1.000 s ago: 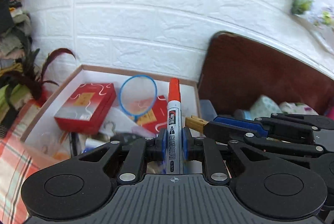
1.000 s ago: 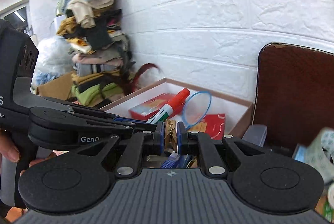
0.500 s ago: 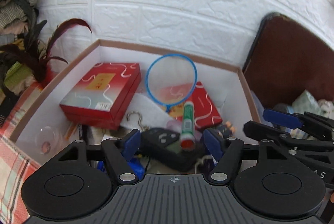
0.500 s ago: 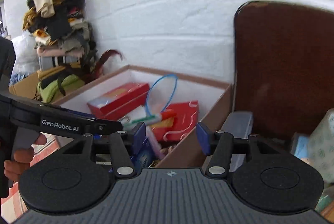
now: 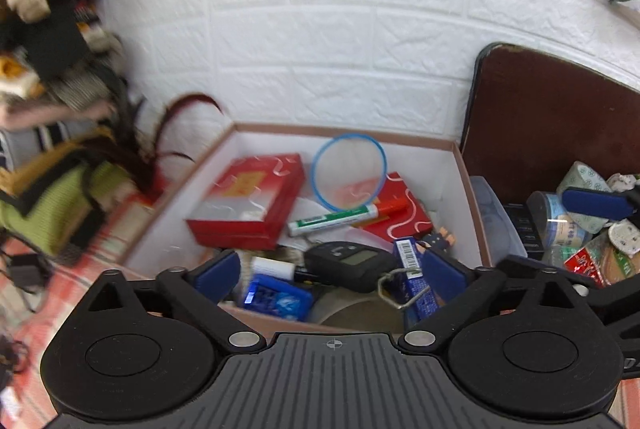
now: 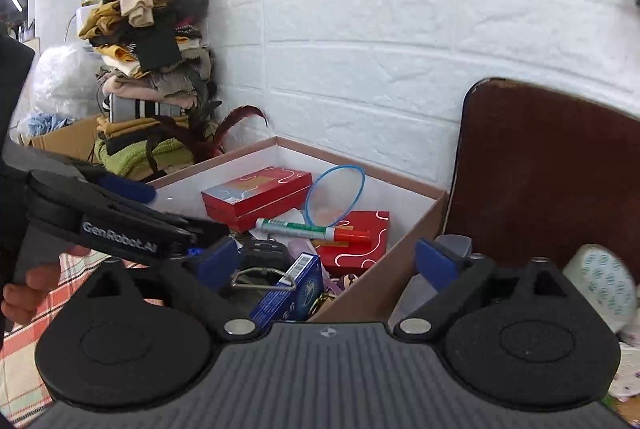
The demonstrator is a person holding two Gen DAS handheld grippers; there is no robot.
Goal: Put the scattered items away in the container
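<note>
Left hand-held gripper (image 5: 332,271): jaws spread wide, nothing between them, held over the near edge of the cardboard box (image 5: 466,185). Right hand-held gripper (image 6: 326,263): jaws likewise spread, empty, straddling the box's near right corner (image 6: 404,249).

Marker (image 5: 346,217), green-and-white barrel with orange-red cap, lies flat inside the box, resting across the larger red box (image 5: 248,201) and the smaller red box (image 5: 400,209), with its capped end pointing right. Blue-rimmed hoop (image 5: 349,173) leans just behind the marker. Black digital scale (image 5: 348,263) sits in front of the marker, near the box's front wall. Blue carton (image 5: 414,277) with a barcode stands tilted beside the scale, a metal hook (image 5: 396,289) in front of it.

Left view is blurred at its left edge. Stack of folded clothes (image 6: 148,41) stands left of the box against the white brick wall (image 6: 380,29). Brown chair back (image 6: 548,169) stands right of the box.
</note>
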